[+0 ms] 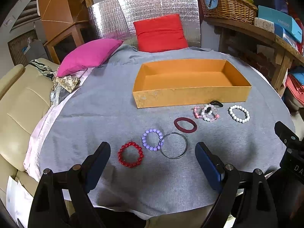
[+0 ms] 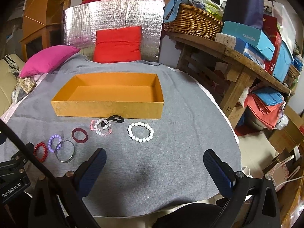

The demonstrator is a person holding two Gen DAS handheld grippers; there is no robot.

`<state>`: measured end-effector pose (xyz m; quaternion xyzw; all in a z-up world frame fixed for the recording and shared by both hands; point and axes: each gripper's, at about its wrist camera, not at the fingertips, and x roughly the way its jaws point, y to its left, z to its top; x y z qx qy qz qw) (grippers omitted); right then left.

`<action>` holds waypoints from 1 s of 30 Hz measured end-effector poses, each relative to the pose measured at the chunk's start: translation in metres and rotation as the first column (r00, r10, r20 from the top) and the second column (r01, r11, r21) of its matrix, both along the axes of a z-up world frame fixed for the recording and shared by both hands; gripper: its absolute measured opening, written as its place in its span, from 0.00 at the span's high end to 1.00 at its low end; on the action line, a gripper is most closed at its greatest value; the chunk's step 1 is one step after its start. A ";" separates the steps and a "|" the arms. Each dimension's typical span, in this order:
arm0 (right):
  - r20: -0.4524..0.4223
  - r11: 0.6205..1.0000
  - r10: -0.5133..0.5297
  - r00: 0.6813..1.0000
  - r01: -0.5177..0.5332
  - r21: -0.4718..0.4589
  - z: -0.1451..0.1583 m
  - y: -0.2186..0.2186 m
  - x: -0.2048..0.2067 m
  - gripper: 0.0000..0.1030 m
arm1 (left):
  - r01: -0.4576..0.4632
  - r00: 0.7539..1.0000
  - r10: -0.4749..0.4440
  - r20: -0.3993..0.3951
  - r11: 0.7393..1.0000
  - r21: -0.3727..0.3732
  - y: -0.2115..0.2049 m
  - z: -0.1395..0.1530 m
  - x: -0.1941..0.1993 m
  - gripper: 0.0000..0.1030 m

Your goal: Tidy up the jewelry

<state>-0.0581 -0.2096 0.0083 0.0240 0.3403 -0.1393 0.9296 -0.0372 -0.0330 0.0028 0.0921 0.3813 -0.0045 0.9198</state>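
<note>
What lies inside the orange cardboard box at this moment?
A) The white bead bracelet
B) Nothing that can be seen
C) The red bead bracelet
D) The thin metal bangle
B: the orange cardboard box shows only its bare floor, while the white bead bracelet, the red bead bracelet and the thin metal bangle all lie on the grey cloth in front of it.

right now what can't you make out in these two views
- Black hair tie: partly tucked behind the clear and pink beaded bracelets in both views, so its full shape is hidden.
- Cluster's bracelet count: overlapping, too small in the right wrist view.
- Orange cardboard box: near wall hides the front strip of its floor.
- Left gripper and right gripper: bodies cut off by the bottom edges.
</note>
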 end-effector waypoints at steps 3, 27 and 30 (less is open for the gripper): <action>-0.004 1.000 -0.001 1.000 0.001 0.005 -0.001 0.001 0.003 0.00 | 0.000 1.000 0.000 -0.006 1.000 0.000 0.000 -0.003 0.003 0.12; -0.046 0.902 0.161 0.986 -0.128 0.412 -0.057 -0.074 0.084 0.00 | 0.155 0.976 -0.167 -0.138 0.984 -0.092 0.016 -0.066 0.093 0.12; -0.075 0.867 0.155 0.985 -0.099 0.488 -0.068 -0.099 0.098 0.02 | 0.195 0.963 -0.212 -0.165 0.974 -0.114 0.006 -0.072 0.109 0.12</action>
